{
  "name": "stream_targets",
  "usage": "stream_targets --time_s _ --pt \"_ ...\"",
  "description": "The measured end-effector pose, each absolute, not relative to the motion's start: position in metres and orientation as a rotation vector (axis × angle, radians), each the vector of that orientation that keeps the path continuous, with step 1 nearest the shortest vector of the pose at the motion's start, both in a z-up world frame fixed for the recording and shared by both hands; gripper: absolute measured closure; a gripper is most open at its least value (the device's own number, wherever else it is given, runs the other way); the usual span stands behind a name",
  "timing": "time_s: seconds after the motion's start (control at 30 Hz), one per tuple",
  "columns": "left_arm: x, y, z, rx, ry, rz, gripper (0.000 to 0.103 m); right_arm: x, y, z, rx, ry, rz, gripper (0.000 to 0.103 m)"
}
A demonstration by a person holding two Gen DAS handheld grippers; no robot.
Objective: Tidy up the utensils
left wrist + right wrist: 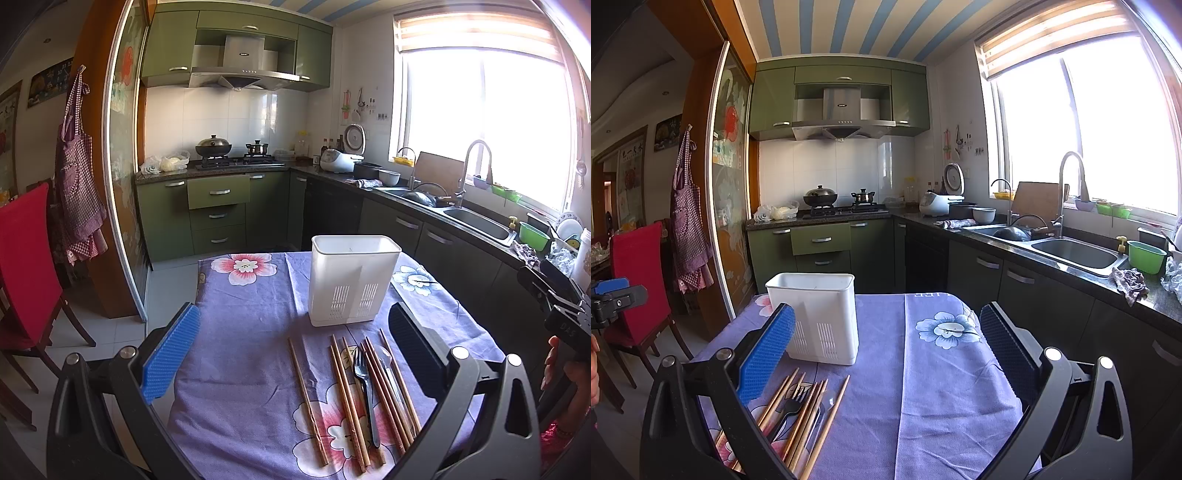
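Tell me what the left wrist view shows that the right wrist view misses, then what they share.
Only the left wrist view shows the full chopsticks row with the black fork unobstructed, and the right gripper at the edge.

Only the right wrist view shows the striped ceiling and the left gripper.

Both show the empty white utensil holder, the purple floral tablecloth and the sink.

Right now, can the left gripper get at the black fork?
Probably yes. The left gripper is open above the black fork, which lies exposed among the chopsticks; those crowd both sides, so a clean pinch looks tricky.
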State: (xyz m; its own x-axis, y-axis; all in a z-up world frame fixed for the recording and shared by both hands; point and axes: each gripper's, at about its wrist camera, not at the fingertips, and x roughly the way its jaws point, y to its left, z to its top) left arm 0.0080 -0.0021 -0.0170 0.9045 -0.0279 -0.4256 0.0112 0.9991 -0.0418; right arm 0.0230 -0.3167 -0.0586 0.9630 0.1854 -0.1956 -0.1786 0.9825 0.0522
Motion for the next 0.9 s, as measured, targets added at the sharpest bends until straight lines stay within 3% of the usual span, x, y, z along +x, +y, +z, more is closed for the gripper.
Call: stream_targets --time_s 0.53,0.9 --pt "0.013 -0.005 -0.02 -0.042 0.465 -0.033 0.006 0.029 -0.315 -0.066 0.026 0.225 0.185 0.004" --pt "0.061 -0.026 -0.051 -0.026 0.72 -0.057 0.006 0.044 -0.311 -0.079 0.028 0.31 0.212 0.004"
